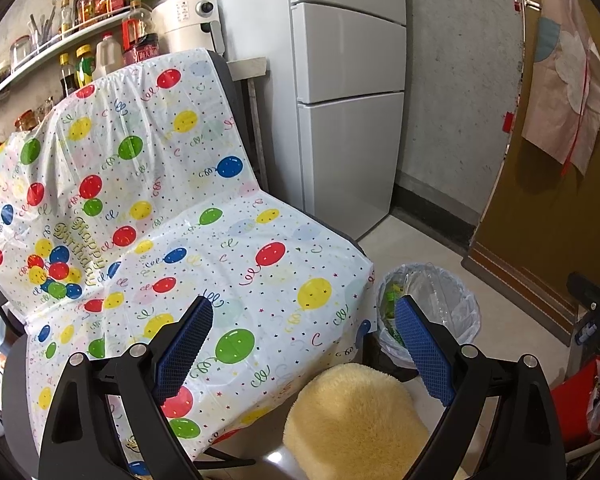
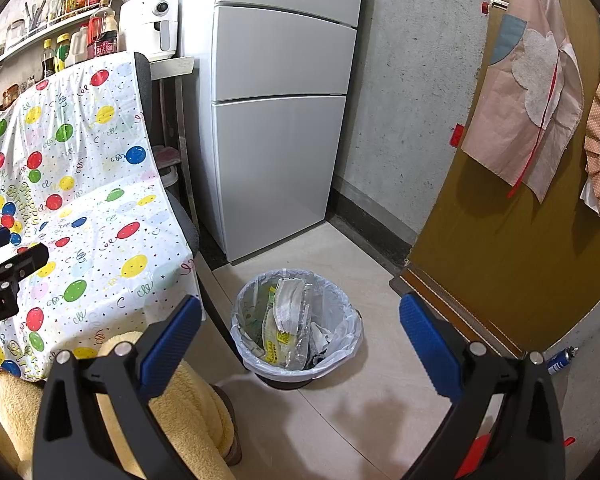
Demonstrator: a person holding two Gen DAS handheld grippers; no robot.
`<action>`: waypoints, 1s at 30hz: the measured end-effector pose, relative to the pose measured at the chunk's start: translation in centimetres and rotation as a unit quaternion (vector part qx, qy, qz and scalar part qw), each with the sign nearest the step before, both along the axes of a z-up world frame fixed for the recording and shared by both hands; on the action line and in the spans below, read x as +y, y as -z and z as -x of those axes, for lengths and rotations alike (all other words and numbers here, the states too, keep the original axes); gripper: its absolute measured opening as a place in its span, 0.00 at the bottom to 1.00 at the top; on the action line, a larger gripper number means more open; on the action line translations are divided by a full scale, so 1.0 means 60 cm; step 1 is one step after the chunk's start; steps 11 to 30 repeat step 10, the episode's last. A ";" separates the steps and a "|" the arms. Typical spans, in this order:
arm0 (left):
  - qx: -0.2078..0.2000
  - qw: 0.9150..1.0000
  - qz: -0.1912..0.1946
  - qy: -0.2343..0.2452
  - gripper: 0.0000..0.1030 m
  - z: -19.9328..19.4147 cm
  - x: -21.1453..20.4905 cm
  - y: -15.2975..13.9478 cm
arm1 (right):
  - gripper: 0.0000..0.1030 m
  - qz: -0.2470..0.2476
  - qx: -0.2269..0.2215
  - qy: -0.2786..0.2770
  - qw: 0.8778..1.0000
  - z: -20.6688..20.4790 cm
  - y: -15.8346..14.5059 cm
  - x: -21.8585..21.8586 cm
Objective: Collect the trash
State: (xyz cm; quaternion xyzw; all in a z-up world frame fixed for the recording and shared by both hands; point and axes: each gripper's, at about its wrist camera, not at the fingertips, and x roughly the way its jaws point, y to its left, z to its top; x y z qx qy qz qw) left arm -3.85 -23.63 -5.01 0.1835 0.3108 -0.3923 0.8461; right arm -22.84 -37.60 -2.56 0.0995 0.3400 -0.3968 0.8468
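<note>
A small round trash bin (image 2: 298,322) with a clear liner stands on the floor beside the covered chair. It holds crumpled wrappers and plastic (image 2: 288,316). In the left wrist view the same bin (image 1: 436,308) shows past the chair's front corner. My left gripper (image 1: 304,344) is open above the chair seat, nothing between its blue pads. My right gripper (image 2: 300,340) is open above the bin, its fingers empty. The left gripper's tip (image 2: 8,268) shows at the left edge of the right wrist view.
A chair draped in a balloon-print plastic sheet (image 1: 172,216) fills the left. A yellow fluffy cushion (image 1: 356,420) lies in front of it. A white fridge (image 2: 276,108) stands behind, a brown door (image 2: 512,240) at right. A blue spray can (image 2: 560,360) lies on the floor.
</note>
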 end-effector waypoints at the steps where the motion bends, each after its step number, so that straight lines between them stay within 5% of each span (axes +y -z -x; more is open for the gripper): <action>1: -0.001 1.000 0.001 0.001 0.89 0.000 0.001 0.000 | 0.94 0.000 -0.001 0.000 1.000 0.000 0.001 0.000; 30: 0.012 1.000 -0.010 0.000 0.90 -0.018 0.013 0.016 | 0.94 -0.014 0.007 -0.014 1.000 -0.025 0.013 0.007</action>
